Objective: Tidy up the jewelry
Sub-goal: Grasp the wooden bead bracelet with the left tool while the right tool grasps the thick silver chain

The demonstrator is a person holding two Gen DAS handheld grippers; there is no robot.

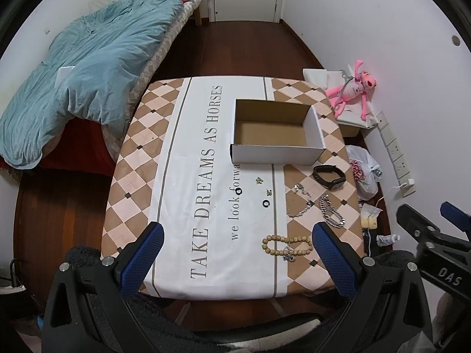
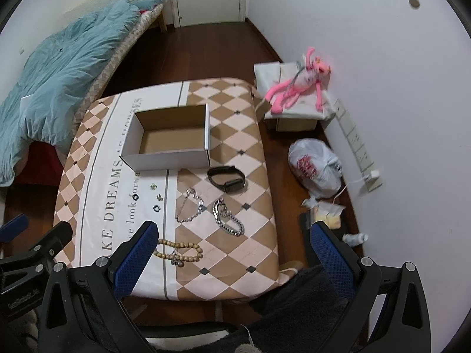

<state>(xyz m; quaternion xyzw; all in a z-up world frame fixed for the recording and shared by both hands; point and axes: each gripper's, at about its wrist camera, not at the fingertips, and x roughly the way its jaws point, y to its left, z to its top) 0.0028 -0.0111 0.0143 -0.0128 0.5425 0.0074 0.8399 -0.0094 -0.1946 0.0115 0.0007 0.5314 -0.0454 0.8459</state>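
Observation:
An empty open cardboard box point(image 1: 273, 131) point(image 2: 167, 141) stands on the table. In front of it lie a black wristband point(image 1: 328, 176) point(image 2: 226, 179), a thick silver chain point(image 1: 332, 214) point(image 2: 228, 217), a thin silver chain point(image 1: 301, 203) point(image 2: 191, 206), a wooden bead bracelet point(image 1: 287, 245) point(image 2: 179, 251), two small black rings point(image 1: 238, 191) point(image 2: 157, 208) and small earrings point(image 1: 259, 180). My left gripper point(image 1: 235, 235) is open and empty, above the near table edge. My right gripper point(image 2: 232, 235) is open and empty, above the table's near right corner.
The table wears a checked cloth point(image 1: 141, 147) with printed words. A bed with a blue quilt point(image 1: 88, 58) stands left. On the right floor are a pink plush toy point(image 2: 297, 88) on a box, a white plastic bag point(image 2: 315, 164) and a power strip point(image 2: 357, 147).

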